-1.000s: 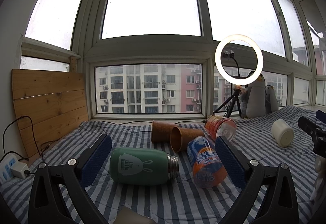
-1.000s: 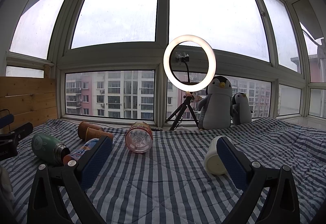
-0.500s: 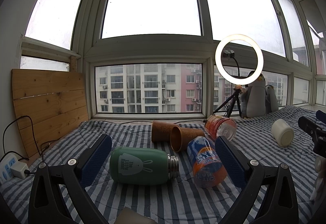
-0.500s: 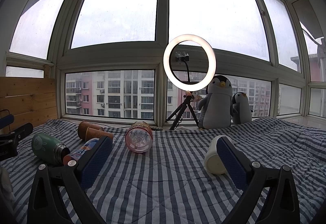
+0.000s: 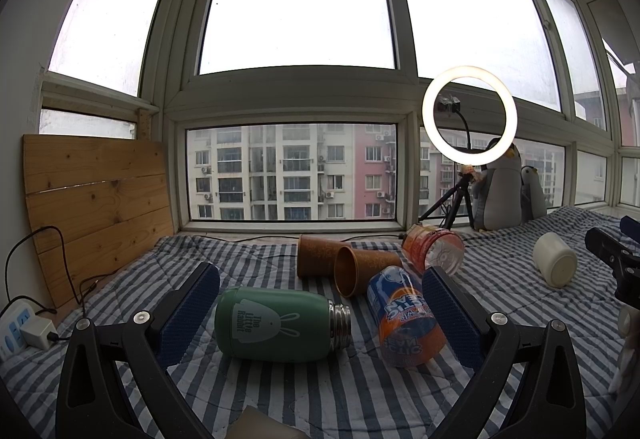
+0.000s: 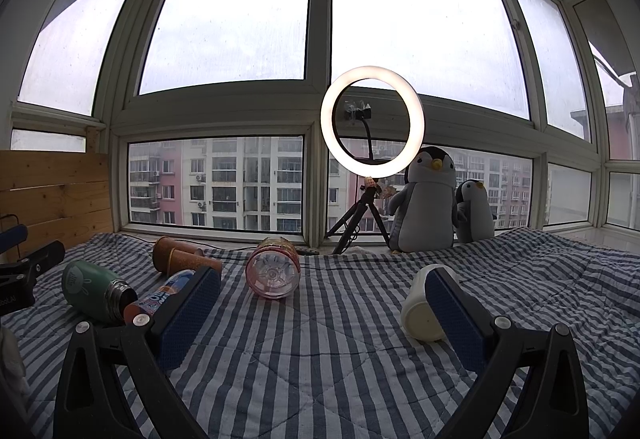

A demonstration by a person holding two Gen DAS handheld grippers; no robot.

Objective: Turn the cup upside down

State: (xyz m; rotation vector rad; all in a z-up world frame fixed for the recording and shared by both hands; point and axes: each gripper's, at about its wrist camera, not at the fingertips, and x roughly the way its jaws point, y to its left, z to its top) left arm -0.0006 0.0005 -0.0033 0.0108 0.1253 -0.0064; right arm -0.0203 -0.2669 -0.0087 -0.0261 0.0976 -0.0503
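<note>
On the striped quilt (image 6: 328, 351): everything lies spread over blue-and-white bedding below a wide bay window.
Window (image 6: 240, 19): pale overcast panes above, apartment blocks showing through the lower ones.
Wooden board (image 5: 96, 199): leaning against the wall at the left end of the quilt.
Ring light (image 6: 372, 122): lit, on a small black tripod at the sill.
Penguins (image 6: 426, 201): two plush ones, large and small, side by side just right of the tripod.
Left gripper (image 5: 320, 311): spread wide and holding nothing, its blue pads either side of the green bottle and the soda bottle without touching either.
Right gripper (image 6: 322, 313): also spread wide and empty; its right pad stands in front of part of the white cup, and I cannot tell whether it touches.
Green bottle (image 5: 276, 323): on its side, metal neck pointing right, lid off.
Soda bottle (image 5: 404, 315): on its side just right of the green one.
Brown cups (image 5: 352, 265): two, tipped over behind the bottles, touching.
Pink jar (image 6: 273, 273): clear, on its side, base toward the right camera.
White cup (image 6: 420, 309): on its side, well apart from the other clutter, to the right.
Power strip (image 5: 16, 327): at the far left edge, with a plug in it.
</note>
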